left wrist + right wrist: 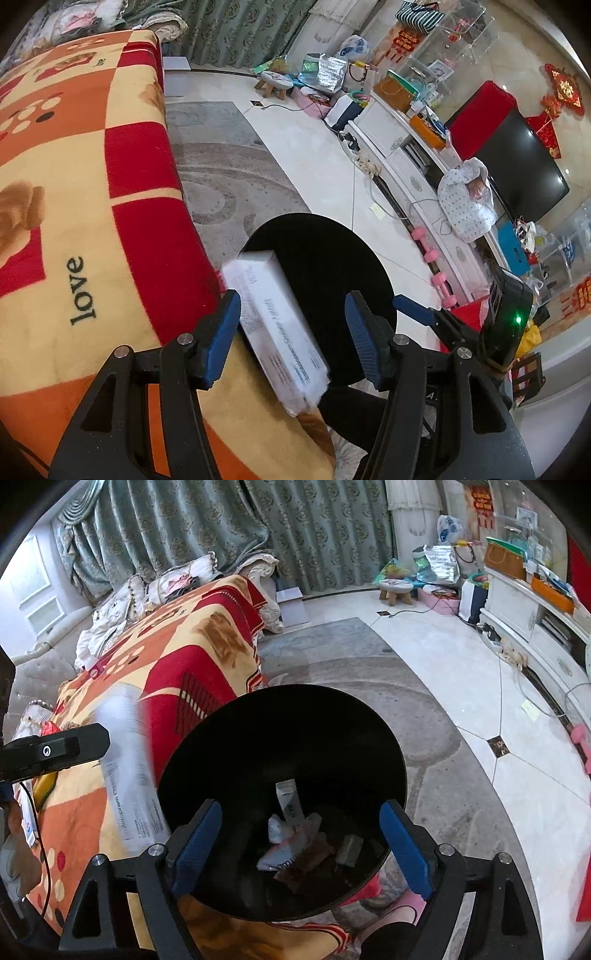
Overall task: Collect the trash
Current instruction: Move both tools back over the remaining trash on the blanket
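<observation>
One black bin (258,738) sits on the floor right against a sofa under a red-and-orange blanket (74,184). One white box (277,325) is blurred in mid-air by the bin's rim, between the pads of the left tongs (291,332) – nothing presses on it, so those tongs are open with the box loose between them. The right tongs (301,834) are spread wide and empty, hanging over the bin mouth. Inside the bin I count roughly five bits of trash (295,842) – small cartons and wrappers, hard to separate. Room: grey rug (369,701) over white tile, green curtains (221,535), one TV (517,166) on a white cabinet, one small stool (275,79), two pink dumbbells (430,254).
</observation>
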A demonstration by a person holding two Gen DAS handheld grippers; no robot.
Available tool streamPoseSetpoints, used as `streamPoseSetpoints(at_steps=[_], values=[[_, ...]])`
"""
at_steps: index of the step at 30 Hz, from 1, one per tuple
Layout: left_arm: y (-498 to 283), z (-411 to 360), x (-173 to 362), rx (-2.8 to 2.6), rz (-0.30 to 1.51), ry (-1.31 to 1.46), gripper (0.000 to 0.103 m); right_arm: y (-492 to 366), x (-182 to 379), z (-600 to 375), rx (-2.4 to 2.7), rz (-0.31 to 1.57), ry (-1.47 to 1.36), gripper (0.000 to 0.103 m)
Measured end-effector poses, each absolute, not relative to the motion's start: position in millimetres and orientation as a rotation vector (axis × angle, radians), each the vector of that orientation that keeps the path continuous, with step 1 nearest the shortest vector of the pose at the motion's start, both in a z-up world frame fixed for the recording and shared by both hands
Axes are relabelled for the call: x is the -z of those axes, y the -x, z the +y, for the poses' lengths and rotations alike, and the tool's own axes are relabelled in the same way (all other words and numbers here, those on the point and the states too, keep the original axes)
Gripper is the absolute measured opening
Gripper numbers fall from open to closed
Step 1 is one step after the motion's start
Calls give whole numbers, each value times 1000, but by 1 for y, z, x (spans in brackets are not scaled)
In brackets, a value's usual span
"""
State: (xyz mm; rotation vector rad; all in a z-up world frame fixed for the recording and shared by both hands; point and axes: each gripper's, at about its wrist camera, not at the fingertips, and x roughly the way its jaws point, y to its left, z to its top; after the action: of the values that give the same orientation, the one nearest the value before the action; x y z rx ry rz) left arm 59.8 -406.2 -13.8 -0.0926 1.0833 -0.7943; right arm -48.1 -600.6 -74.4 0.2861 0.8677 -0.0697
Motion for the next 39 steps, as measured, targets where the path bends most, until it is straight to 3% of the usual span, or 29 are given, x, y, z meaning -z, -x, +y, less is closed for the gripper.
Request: streamPoseSetpoints(at_steps=[19, 39], values=[[-48, -347, 4, 671, 1017, 37, 58, 36, 52, -543, -27, 851, -178, 85], [-47, -211, -10, 432, 958, 54, 58, 6, 40, -421, -239, 854, -87, 86]])
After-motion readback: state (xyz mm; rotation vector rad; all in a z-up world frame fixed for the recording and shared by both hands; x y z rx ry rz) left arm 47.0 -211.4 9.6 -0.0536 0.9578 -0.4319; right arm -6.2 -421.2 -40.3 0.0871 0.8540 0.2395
